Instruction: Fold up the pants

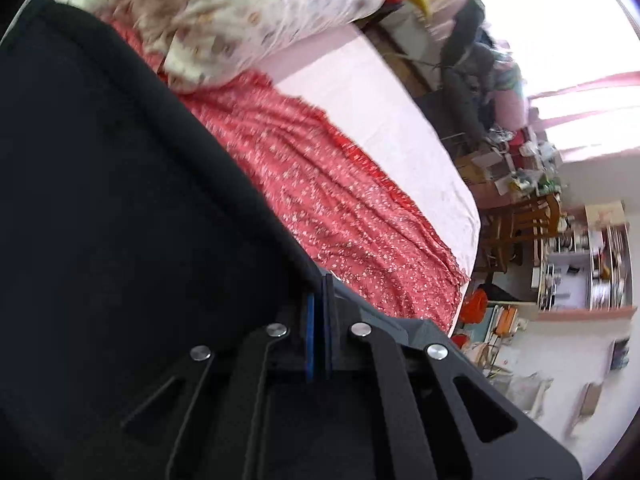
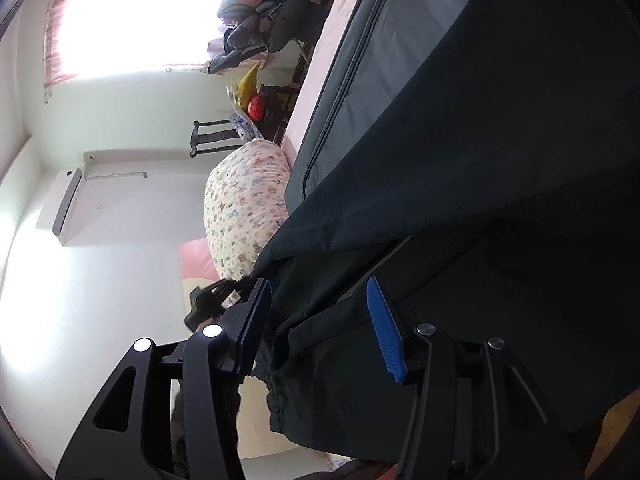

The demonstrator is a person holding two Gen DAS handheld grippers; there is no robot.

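- Pinching dark pants [image 1: 120,200], the left gripper [image 1: 319,308] has its fingers shut on the cloth's edge.
- Right gripper [image 2: 316,328] stands half open; a pants fold hangs between its fingers, unpressed, running up and away.
- Right is nearer the gathered cuff.

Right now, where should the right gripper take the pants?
On the gathered hem of the pants, hanging between the open right gripper pads. Close straight on from where it stands: the doubled edge there gives more to pinch than the flat cloth. The left gripper is already shut.
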